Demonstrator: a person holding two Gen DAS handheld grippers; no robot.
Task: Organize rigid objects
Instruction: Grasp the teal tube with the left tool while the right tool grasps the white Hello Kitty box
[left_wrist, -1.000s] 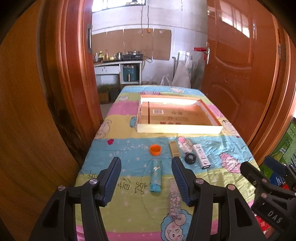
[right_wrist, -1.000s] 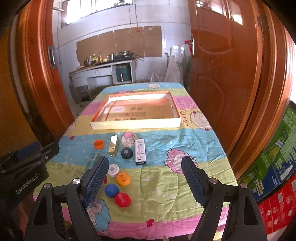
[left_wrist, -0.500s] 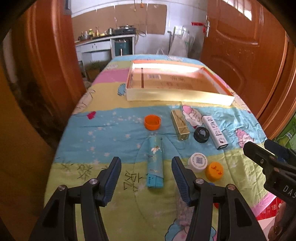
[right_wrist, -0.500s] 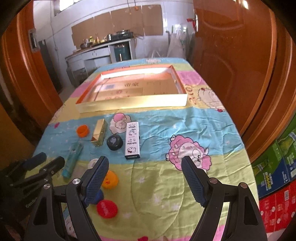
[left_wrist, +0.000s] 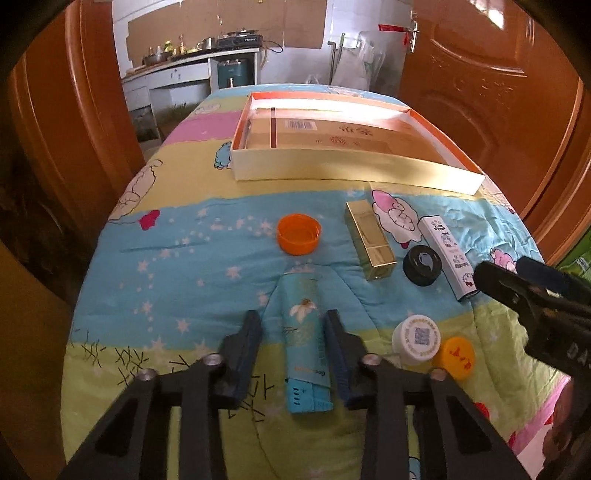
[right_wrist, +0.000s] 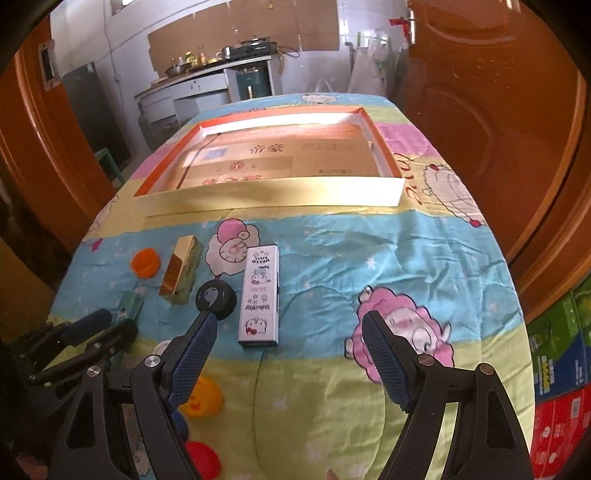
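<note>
A teal tube (left_wrist: 303, 328) lies lengthwise on the quilted table. My left gripper (left_wrist: 293, 325) straddles it and its jaws are closing: the right pad is at the tube's side, and a gap remains on the left. Beyond it lie an orange cap (left_wrist: 298, 239), a gold box (left_wrist: 369, 243), a black round lid (left_wrist: 422, 265) and a white printed box (right_wrist: 260, 295). My right gripper (right_wrist: 288, 332) hangs wide open just in front of the white box, touching nothing. A shallow cardboard tray (left_wrist: 354, 171) sits further back.
A white cap (left_wrist: 416, 338) and a yellow cap (left_wrist: 458, 357) lie right of the tube, and a red cap (right_wrist: 203, 461) near the front edge. Wooden doors flank the table. Stacked cartons (right_wrist: 557, 369) stand on the floor at the right.
Both grippers have come down and forward over the table. The left jaws, wide open earlier, have narrowed around the teal tube. The right jaws stay wide.
</note>
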